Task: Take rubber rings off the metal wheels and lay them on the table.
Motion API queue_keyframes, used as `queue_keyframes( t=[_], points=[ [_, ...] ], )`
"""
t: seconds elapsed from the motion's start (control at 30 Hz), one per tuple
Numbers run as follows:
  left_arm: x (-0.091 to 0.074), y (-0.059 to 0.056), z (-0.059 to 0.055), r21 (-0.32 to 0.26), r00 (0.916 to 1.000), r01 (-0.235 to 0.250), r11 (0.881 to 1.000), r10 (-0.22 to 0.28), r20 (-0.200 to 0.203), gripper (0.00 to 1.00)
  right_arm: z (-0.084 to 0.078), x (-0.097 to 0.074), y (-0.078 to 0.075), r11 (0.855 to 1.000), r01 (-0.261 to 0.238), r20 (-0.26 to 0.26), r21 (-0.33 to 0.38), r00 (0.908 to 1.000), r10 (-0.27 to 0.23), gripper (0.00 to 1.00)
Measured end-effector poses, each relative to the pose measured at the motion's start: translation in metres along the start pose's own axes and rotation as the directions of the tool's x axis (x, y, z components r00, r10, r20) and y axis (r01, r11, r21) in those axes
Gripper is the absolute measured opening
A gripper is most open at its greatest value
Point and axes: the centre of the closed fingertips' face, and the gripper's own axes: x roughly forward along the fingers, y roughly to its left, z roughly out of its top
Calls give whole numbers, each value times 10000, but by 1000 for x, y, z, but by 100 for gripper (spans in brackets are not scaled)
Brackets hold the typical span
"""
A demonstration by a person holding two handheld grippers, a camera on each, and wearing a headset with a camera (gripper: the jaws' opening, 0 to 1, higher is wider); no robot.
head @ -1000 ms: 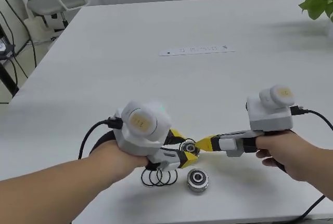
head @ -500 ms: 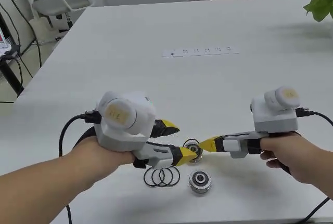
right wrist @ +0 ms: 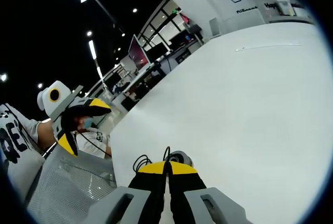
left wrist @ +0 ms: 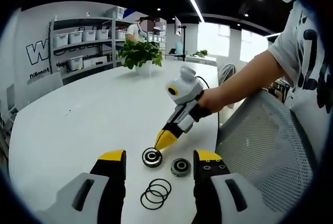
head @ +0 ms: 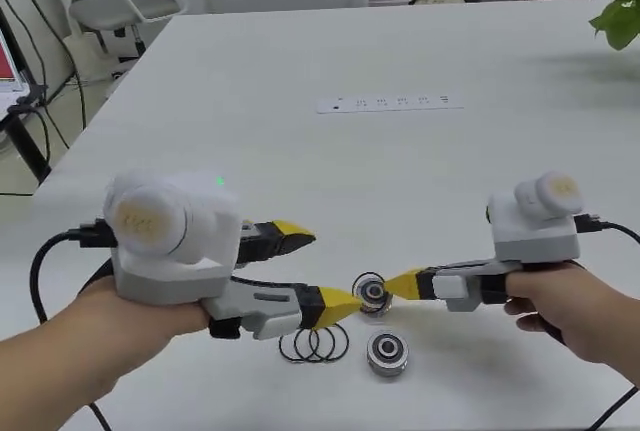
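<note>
The rubber ring (head: 366, 278) stands up from a metal wheel (head: 374, 295), pinched in the closed tips of the right tool (head: 388, 285). The left tool (head: 335, 271) gapes wide just beside that wheel, holding nothing. Three loose rings (head: 314, 343) and a second wheel (head: 386, 350) lie near it on the surface (head: 300, 151).

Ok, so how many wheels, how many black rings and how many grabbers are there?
Metal wheels: 2
Loose rings, overlapping: 3
Stretched ring pinched by the right gripper at one wheel: 1
Grippers: 2, counting the open left gripper
Total: 8
</note>
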Motion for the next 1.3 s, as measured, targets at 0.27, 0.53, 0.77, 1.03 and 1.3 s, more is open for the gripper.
queue_keyframes(
  t=[0.27,0.53,0.77,1.03,1.3],
  points=[
    [-22,0,3,-109,9992,-353,9993,355,203,55,1,0,5,10000,-26,13,-15,10000,26,0],
    [-37,-2,-4,-82,9977,-661,9978,662,153,62,3,3,11,9998,-162,-31,-93,9999,162,0],
    [-52,-2,-11,-334,9961,-869,9957,872,95,67,4,7,21,9991,-387,-103,-145,9992,385,0],
    [-61,-1,-15,-574,9935,-1107,9922,1120,207,68,-1,16,33,9972,-723,-428,-215,9965,713,0],
    [-64,-2,-16,-581,9932,-1124,9920,1140,248,68,-12,24,37,9952,-875,-1032,-446,9912,826,0]
  ],
)
